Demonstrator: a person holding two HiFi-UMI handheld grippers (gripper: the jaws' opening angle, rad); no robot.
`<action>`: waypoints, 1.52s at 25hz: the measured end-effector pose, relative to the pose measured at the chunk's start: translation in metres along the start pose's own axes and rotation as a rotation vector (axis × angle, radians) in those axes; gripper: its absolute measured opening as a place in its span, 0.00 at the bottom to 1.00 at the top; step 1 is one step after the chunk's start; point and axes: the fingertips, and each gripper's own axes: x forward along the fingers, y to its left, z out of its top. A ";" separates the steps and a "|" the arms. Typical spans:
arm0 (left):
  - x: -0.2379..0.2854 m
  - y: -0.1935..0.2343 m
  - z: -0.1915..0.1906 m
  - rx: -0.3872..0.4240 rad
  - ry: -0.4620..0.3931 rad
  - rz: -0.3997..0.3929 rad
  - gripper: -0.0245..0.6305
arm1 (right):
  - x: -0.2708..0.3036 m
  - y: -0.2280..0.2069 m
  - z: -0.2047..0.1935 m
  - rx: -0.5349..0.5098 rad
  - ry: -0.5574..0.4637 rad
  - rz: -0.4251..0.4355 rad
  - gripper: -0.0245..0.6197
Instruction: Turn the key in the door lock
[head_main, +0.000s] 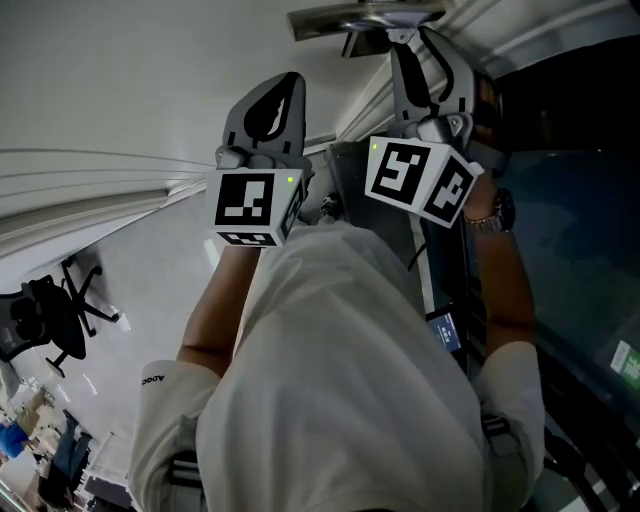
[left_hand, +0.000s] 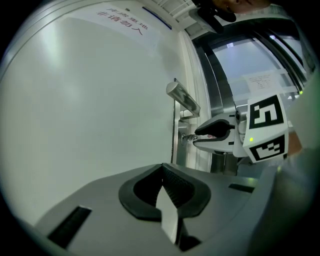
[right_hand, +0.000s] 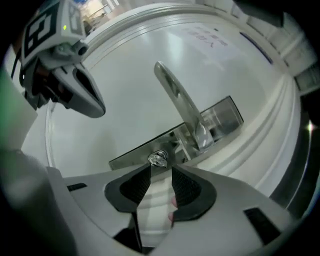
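Just ahead of the right gripper's (right_hand: 161, 169) open jaws, the key (right_hand: 158, 159) sits ungripped, so an off-centre squeeze may slip off; the left gripper's (left_hand: 162, 170) jaws are closed, empty.

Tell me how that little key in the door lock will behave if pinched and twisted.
The key looks like small, shiny metal: probably stiff, light and slippery to pinch. Its head is small against the lock plate, so a pinch is likely shallow and may slip when twisted.
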 end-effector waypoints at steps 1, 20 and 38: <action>-0.001 0.001 0.000 0.000 0.001 -0.002 0.05 | 0.002 -0.001 0.003 -0.056 -0.005 -0.026 0.24; -0.006 0.019 -0.005 -0.017 0.009 -0.043 0.05 | 0.013 0.006 0.014 -0.148 0.047 -0.078 0.17; -0.005 0.023 0.002 -0.013 0.002 -0.081 0.05 | 0.013 -0.007 0.014 0.523 0.023 0.029 0.05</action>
